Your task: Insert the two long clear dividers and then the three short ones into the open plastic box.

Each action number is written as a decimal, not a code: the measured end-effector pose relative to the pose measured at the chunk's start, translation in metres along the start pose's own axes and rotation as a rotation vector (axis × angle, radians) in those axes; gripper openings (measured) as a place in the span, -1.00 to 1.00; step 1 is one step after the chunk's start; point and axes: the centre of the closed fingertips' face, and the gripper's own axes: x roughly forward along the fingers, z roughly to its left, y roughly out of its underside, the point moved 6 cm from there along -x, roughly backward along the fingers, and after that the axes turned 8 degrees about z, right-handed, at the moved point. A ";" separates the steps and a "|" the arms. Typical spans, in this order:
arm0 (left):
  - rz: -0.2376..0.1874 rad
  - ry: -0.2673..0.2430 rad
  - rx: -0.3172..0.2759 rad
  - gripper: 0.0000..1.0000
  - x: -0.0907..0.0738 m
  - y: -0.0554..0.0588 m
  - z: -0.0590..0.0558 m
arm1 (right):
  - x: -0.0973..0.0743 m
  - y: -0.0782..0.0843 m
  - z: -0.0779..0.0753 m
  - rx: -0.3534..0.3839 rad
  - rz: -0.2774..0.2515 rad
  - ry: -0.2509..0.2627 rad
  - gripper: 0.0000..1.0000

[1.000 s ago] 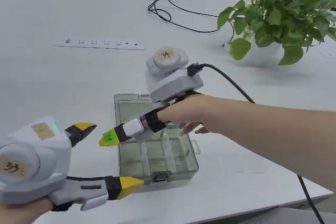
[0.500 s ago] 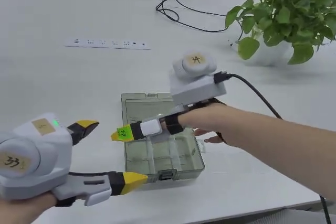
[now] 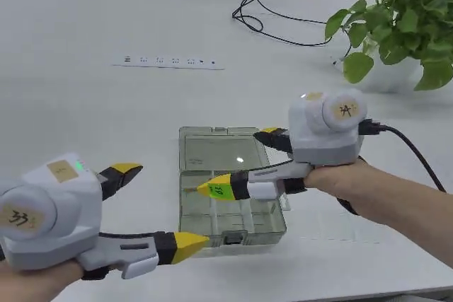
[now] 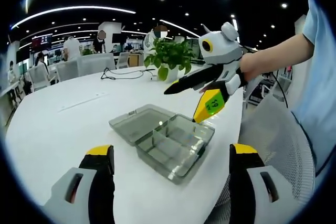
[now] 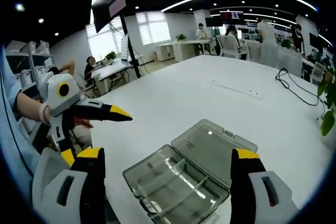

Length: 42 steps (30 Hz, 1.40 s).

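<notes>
The clear plastic box (image 3: 272, 225) lies open on the white table, its lid (image 3: 216, 150) flat behind the tray. Clear dividers (image 3: 244, 211) stand inside the tray and split it into compartments. My right gripper (image 3: 237, 162) hovers open above the tray's right side; one jaw carries a green tag and nothing is between the jaws. My left gripper (image 3: 159, 205) is open and empty at the front left, short of the box. In the left gripper view the box (image 4: 181, 153) sits ahead of my left gripper (image 4: 171, 153). In the right gripper view the dividers (image 5: 173, 179) show below my right gripper (image 5: 168, 153).
A white power strip (image 3: 170, 61) lies farther back on the table. A black cable (image 3: 276, 22) coils at the back, beside a potted plant (image 3: 403, 12) at the far right. The table's front edge runs just below the box.
My right gripper has drawn back to the right from over the box, and the hand no longer covers the tray. My left gripper has stayed open in place.
</notes>
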 end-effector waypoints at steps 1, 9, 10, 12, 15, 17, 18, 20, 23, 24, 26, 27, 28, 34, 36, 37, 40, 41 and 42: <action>0.002 -0.002 -0.002 0.85 0.001 0.000 -0.001 | -0.004 0.002 -0.002 -0.006 -0.010 0.004 1.00; 0.013 -0.017 -0.002 0.84 0.004 -0.003 -0.004 | -0.031 0.014 -0.006 -0.074 -0.054 -0.034 1.00; 0.011 -0.022 -0.004 0.84 0.004 -0.004 -0.005 | -0.036 0.017 -0.007 -0.083 -0.047 -0.031 1.00; 0.009 -0.024 -0.007 0.84 0.005 -0.006 -0.005 | -0.043 0.024 -0.008 -0.124 -0.036 -0.041 1.00; 0.016 -0.033 -0.005 0.84 0.006 -0.007 -0.006 | -0.052 0.036 -0.013 -0.157 -0.002 -0.037 1.00; 0.013 -0.040 -0.007 0.84 0.007 -0.008 -0.006 | -0.059 0.044 -0.017 -0.166 0.018 -0.041 1.00; 0.013 -0.042 -0.005 0.84 0.007 -0.009 -0.007 | -0.061 0.047 -0.019 -0.173 0.024 -0.038 1.00; 0.013 -0.048 -0.005 0.83 0.008 -0.010 -0.008 | -0.066 0.055 -0.023 -0.177 0.050 -0.045 1.00; 0.014 -0.058 -0.007 0.83 0.008 -0.010 -0.010 | -0.075 0.065 -0.032 -0.194 0.085 -0.042 1.00; 0.011 -0.060 -0.009 0.83 0.008 -0.011 -0.010 | -0.076 0.067 -0.034 -0.204 0.085 -0.040 1.00; 0.012 -0.065 -0.006 0.83 0.007 -0.011 -0.012 | -0.079 0.073 -0.034 -0.215 0.118 -0.047 1.00; 0.014 -0.067 -0.006 0.83 0.007 -0.011 -0.012 | -0.080 0.075 -0.034 -0.243 0.134 -0.050 1.00; 0.014 -0.068 -0.006 0.83 0.007 -0.011 -0.012 | -0.081 0.076 -0.035 -0.256 0.146 -0.051 1.00; 0.022 -0.075 0.005 0.82 0.005 -0.011 -0.014 | -0.079 0.093 -0.039 -0.364 0.272 -0.082 0.99; 0.028 -0.073 0.008 0.82 0.004 -0.011 -0.015 | -0.077 0.100 -0.039 -0.388 0.328 -0.089 0.93; 0.030 -0.073 0.011 0.82 0.004 -0.012 -0.015 | -0.075 0.104 -0.040 -0.398 0.339 -0.099 0.90; 0.032 -0.073 0.014 0.82 0.004 -0.012 -0.015 | -0.069 0.111 -0.043 -0.418 0.388 -0.110 0.83; 0.034 -0.073 0.014 0.82 0.003 -0.012 -0.016 | -0.066 0.112 -0.045 -0.428 0.401 -0.105 0.81; 0.035 -0.074 0.017 0.81 0.003 -0.012 -0.016 | -0.064 0.114 -0.047 -0.438 0.417 -0.104 0.78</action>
